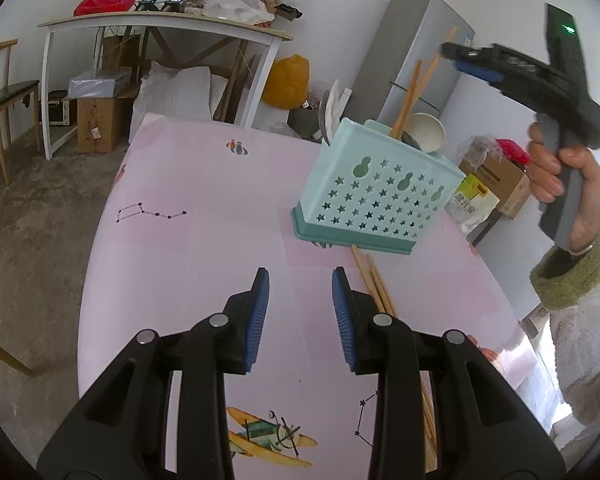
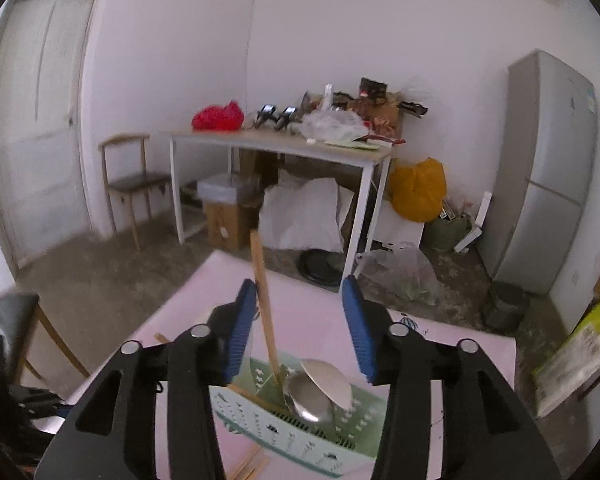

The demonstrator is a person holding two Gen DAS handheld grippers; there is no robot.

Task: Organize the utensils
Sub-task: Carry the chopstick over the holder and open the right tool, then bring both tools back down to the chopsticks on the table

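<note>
A light blue utensil basket (image 1: 376, 196) with star holes stands on the pink table (image 1: 204, 240). It holds wooden chopsticks (image 1: 410, 96), white spoons (image 1: 426, 130) and a metal spoon. More chopsticks (image 1: 374, 280) lie on the table beside the basket. My left gripper (image 1: 300, 312) is open and empty, low over the table in front of the basket. My right gripper (image 2: 300, 332) is open above the basket (image 2: 300, 432); an upright chopstick (image 2: 264, 312) stands by its left finger, with a metal spoon (image 2: 310, 398) below. It also shows in the left wrist view (image 1: 472, 58).
A white side table (image 1: 160, 28) with bags and clutter stands by the far wall. Boxes, a white sack (image 1: 176, 96) and a yellow bag (image 1: 286, 82) sit under and beside it. A grey fridge (image 2: 540, 176) is at the right, a chair (image 2: 134, 184) and a door at the left.
</note>
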